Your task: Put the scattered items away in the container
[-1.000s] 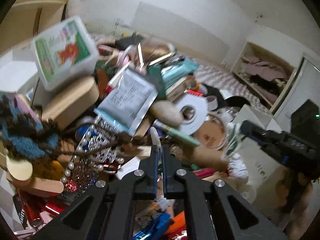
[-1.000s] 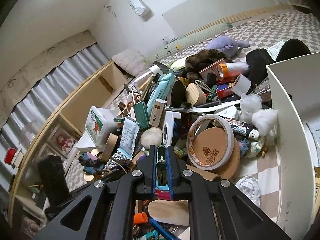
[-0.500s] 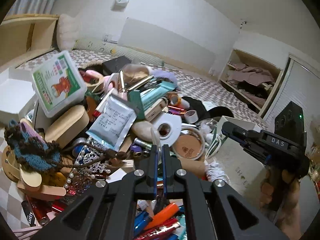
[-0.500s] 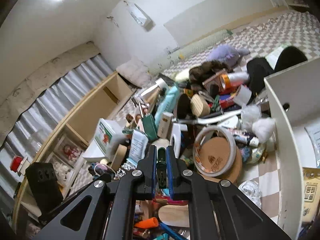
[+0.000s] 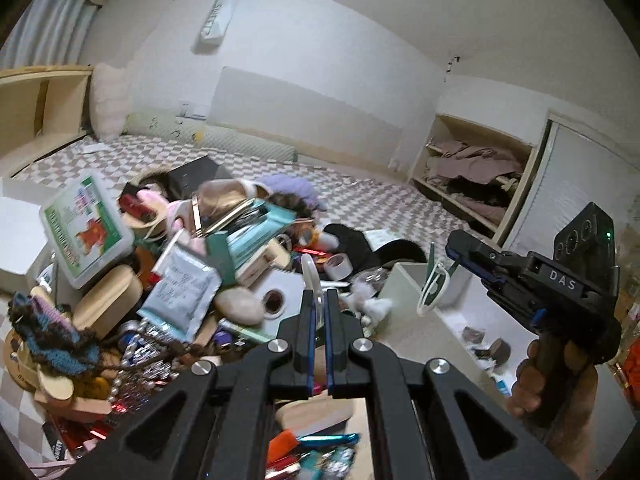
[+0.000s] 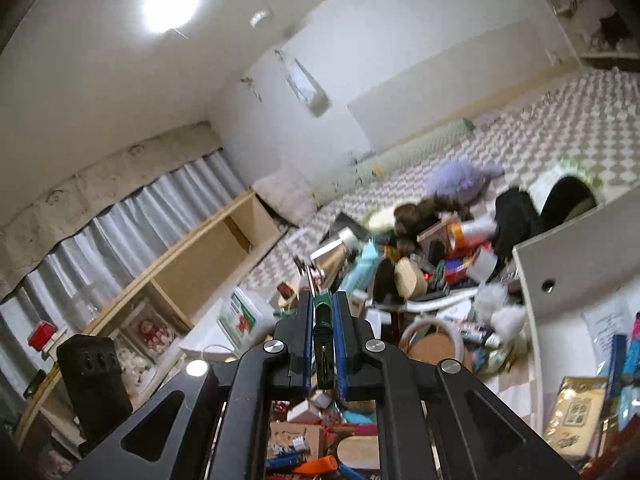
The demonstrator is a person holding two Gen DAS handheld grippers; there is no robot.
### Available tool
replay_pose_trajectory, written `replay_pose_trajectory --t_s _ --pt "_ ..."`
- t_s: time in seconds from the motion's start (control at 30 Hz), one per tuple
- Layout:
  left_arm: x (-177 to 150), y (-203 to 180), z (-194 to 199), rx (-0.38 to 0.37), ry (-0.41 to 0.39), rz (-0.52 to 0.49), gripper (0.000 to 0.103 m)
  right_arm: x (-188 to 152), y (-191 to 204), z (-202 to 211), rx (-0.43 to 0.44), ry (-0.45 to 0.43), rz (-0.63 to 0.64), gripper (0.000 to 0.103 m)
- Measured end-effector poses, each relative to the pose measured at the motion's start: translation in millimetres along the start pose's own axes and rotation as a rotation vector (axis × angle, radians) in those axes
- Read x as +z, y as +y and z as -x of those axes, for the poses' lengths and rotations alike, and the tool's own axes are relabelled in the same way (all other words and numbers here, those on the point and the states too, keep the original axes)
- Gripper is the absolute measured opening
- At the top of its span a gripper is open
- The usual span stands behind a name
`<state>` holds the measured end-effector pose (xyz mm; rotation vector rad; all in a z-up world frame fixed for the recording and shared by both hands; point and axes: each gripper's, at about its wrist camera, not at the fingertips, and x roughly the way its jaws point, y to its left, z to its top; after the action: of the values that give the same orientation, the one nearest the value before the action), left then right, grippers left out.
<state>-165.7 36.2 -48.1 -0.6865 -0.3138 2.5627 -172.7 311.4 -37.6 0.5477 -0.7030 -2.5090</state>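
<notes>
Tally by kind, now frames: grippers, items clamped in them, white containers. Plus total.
Grippers: 2, the left gripper and the right gripper
Clamped items: 2, a thin white piece in the left, a dark green item in the right
White container: 1
Total: 5

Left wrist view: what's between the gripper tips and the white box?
Fluffy white cotton clumps, between the left gripper and the white box, in the left wrist view.
</notes>
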Motion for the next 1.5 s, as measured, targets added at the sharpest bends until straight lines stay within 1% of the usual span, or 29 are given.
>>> replay_pose_trajectory --t_s 0.23,0.6,0.97,1.07,1.27,1.43,1.5 --pt "12.8 -36.9 -12.1 -0.059 -0.004 -0.035 0.004 14.7 -6.5 27.5 -0.001 -0.059 0.000 0.011" --pt "24.4 -92.1 -30.8 -0.163 0.001 -0.081 0.004 30.2 -26.0 72.0 -0.046 -0.158 -0.039 0.010" --pt "30.4 -145.7 -52.3 -0.265 0.020 -0.128 0.004 40.3 -50.5 127.2 -0.127 -0.304 -0.069 0.010" --pt "31.1 -162.3 -59.9 -0.299 0.032 -0.141 0.004 41.4 -58.3 139.7 -0.173 -0.330 -0.081 0.011" --pt "29.4 -191.4 -77.1 -0.349 0.063 -0.171 0.004 40.2 -75.9 152.0 -0.270 -0.336 -0.102 0.010" --pt "23.3 -211.8 -92.5 -0.371 0.104 -0.193 0.004 37.9 -89.6 152.1 -0.345 -0.296 -0.121 0.010" --pt "19.5 -217.9 -99.8 -0.375 0.126 -0.197 0.004 37.0 -93.4 150.7 -0.398 -0.261 -0.112 0.010"
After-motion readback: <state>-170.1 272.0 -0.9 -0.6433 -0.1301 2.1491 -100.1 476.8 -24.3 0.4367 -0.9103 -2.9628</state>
